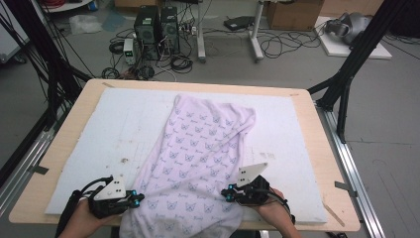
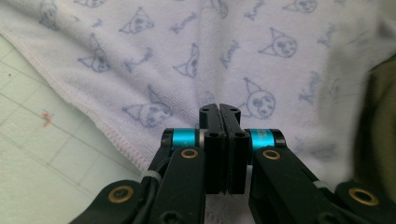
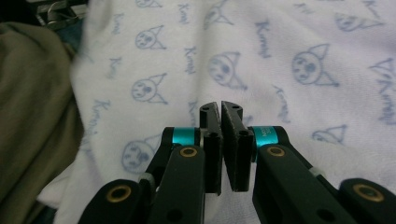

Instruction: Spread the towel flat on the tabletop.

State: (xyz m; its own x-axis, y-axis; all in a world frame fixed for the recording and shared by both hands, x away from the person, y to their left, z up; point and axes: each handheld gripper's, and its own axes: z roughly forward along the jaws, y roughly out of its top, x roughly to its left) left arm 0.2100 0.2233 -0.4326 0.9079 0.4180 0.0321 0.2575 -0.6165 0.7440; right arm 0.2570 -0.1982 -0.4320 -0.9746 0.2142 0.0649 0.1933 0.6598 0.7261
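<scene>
Towel [image 1: 198,158] on white foam mat [image 1: 114,129], wooden table [image 1: 324,163], floor cables [image 1: 173,59] beyond

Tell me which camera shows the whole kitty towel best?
The high view: the towel lies there whole on the white mat, hanging over the near edge. The left and right gripper views show close patches of its print.

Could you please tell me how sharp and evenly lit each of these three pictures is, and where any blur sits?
High view: even, soft light, mild overall softness, the towel casting hardly any shadow on the white mat. Left gripper view: the print is crisp around the shut left gripper, blurring and darkening at the right edge. Right gripper view: the right gripper and nearby print are fairly sharp, the olive fabric at left smeared.
</scene>
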